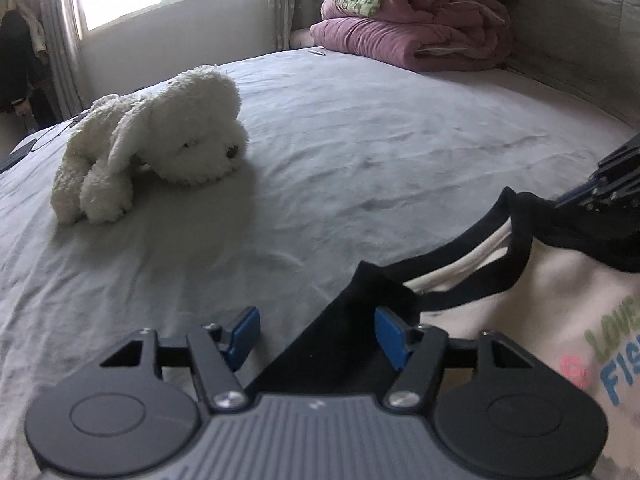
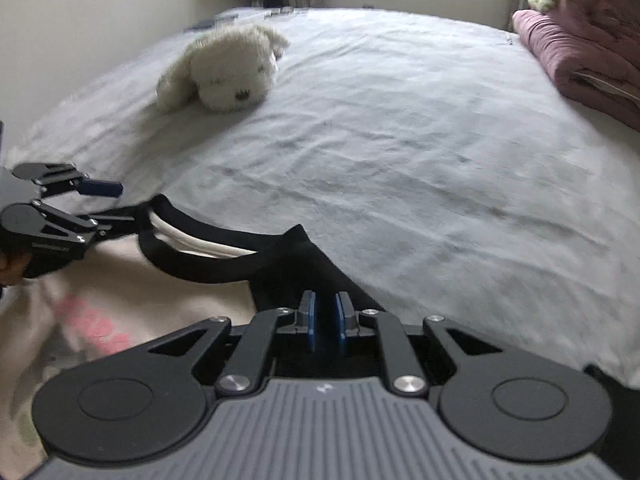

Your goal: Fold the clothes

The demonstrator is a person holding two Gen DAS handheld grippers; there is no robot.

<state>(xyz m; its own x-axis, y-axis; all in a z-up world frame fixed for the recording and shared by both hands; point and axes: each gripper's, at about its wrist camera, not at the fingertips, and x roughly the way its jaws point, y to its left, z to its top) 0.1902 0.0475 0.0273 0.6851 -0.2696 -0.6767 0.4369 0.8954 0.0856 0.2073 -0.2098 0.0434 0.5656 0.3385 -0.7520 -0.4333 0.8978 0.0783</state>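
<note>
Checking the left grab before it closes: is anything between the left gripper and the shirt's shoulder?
Nothing visible. The shirt's black shoulder already lies between the left gripper's open fingers. The toy dog sits well clear on the bed.

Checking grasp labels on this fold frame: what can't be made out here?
- T-shirt: body and hem cut off by both views' lower edges; print clipped at the left wrist view's right edge.
- Right gripper: whether the pads pinch the black shoulder fabric; the view foreshortens it.
- Left gripper: open astride the black shoulder; contact unclear.
- Stuffed dog: blurred in the right wrist view.
</note>
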